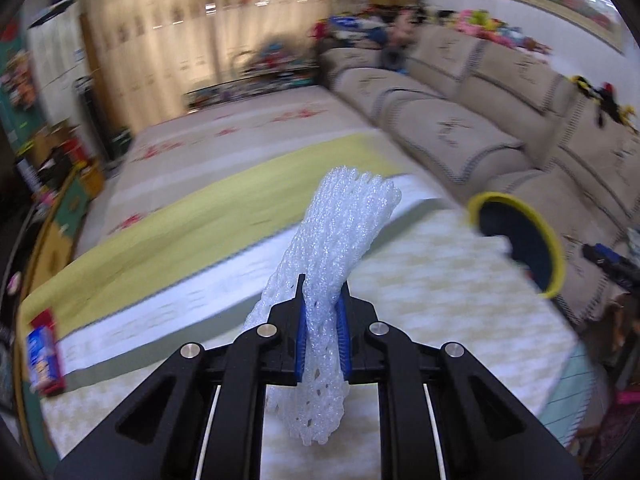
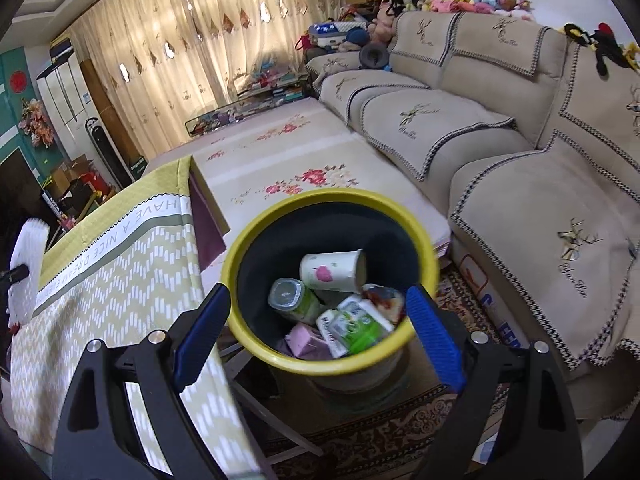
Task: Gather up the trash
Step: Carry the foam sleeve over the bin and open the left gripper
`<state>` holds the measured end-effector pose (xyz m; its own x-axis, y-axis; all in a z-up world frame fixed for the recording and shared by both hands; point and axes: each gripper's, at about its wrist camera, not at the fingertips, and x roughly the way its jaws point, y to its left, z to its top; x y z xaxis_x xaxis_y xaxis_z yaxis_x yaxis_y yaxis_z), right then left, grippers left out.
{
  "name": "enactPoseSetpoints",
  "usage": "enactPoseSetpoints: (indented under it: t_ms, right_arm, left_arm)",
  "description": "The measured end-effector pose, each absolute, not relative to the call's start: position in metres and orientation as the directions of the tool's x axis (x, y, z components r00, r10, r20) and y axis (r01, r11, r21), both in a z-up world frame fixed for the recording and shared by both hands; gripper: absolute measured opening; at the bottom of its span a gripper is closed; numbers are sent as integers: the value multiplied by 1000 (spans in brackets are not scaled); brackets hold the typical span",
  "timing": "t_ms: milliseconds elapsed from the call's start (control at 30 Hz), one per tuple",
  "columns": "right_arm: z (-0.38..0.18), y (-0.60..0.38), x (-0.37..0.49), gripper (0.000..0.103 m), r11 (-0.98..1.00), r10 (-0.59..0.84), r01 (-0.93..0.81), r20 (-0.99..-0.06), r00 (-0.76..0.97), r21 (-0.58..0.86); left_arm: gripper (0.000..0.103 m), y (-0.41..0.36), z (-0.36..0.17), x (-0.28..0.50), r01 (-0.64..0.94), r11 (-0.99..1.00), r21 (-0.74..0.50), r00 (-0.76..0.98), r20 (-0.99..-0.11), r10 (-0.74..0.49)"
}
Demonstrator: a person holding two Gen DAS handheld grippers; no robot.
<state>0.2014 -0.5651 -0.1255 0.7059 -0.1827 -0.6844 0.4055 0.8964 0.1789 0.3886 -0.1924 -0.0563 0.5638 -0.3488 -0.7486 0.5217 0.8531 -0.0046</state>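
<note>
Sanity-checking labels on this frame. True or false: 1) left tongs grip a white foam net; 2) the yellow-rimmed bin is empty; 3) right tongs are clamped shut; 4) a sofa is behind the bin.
1) True: the left tongs are shut on the white foam net.
2) False: the yellow-rimmed bin holds a paper cup, a bottle and cartons.
3) False: the right tongs stand wide open, either side of the bin.
4) True: the sofa.

Trash bin (image 2: 256, 344): on floor, right of the cloth-covered counter (image 2: 120, 280), before the sofa (image 2: 520, 200). In bin: paper cup (image 2: 332, 270), bottle (image 2: 294, 300), cartons (image 2: 356, 326). Foam net (image 1: 340, 240): above counter, left of bin.
</note>
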Motion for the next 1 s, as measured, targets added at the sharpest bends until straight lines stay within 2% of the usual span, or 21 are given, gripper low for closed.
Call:
enactPoseSetpoints:
  t_ms: [133,333,700,933,1000]
  right_arm:
    - [-119,-581,174,86,892,-218,424,-668,711,160]
    - [-120,-607,139,87,878,-245,451,-659,711,160]
    - [-135,-649,107,88,832,-244,505,-664,707,232]
    - [-140,-657,102,88,824,-232,509,-671,705,250]
    - [-140,-656,103,88,824,-228,507,-671,705,253]
  left_arm:
    - [13,-273,-51,368,633,773,-31,503,-743,-441]
    - [13,-386,-58,353,735,674,-73,390,-768,-509]
    - [14,-540,-110,365,799,594,-92,262,-836,-482]
    - [27,-582,-147,377,782,622,-41,286,-863,-416]
    - [36,-586,-158,379,776,630,-25,292,-872,-393]
